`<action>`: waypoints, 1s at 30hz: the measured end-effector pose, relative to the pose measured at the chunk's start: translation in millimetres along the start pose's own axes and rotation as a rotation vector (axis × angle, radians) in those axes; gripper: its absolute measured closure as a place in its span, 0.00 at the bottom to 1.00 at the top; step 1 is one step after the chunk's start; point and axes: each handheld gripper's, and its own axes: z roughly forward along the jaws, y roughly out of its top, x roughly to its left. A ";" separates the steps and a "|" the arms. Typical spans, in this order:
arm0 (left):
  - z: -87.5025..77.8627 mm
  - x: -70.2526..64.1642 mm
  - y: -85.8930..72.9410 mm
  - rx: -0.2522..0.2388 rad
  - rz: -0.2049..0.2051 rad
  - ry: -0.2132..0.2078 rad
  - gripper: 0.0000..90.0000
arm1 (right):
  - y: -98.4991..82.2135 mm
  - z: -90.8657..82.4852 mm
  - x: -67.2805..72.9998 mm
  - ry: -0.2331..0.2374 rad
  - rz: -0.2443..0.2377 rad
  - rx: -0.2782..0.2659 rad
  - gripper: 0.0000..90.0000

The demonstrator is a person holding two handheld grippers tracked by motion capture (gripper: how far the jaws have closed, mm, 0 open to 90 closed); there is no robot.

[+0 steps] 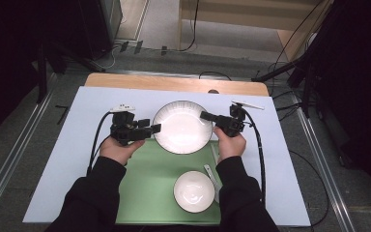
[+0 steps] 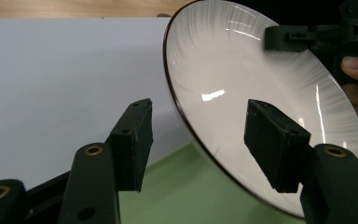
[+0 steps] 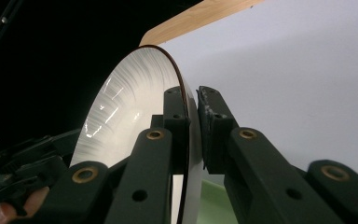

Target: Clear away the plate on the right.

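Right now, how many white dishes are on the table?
2: a large plate between the two grippers, its right rim clamped by the right gripper, and a small bowl on the green mat nearer the person.

A pale wooden bench (image 1: 174, 83) carries a white rectangular sheet (image 1: 67, 159) with a green mat (image 1: 149, 188) laid on it. Grey carpeted floor (image 1: 9, 145) surrounds it, crossed by two metal floor rails (image 1: 14, 154) running along either side. Black cables (image 1: 314, 193) trail over the floor. Beyond stand dark stands (image 1: 53, 53) and a light wooden frame (image 1: 290, 29). The corners lie in deep shadow.
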 end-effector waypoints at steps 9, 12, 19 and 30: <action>11.9 3.5 1.1 -0.089 -0.132 0.071 0.69 | -5.9 7.6 11.6 0.041 0.015 -0.010 0.93; 10.1 9.4 -0.3 -0.128 -0.193 0.071 0.85 | -7.8 7.8 15.8 0.043 0.019 -0.018 0.92; 0.2 24.0 -2.7 -0.157 -0.307 0.003 0.95 | -13.0 13.7 20.5 0.035 -0.028 0.007 0.93; -15.5 50.4 -5.9 -0.128 -0.378 -0.006 0.94 | -13.4 12.1 39.1 0.000 -0.229 -0.006 0.74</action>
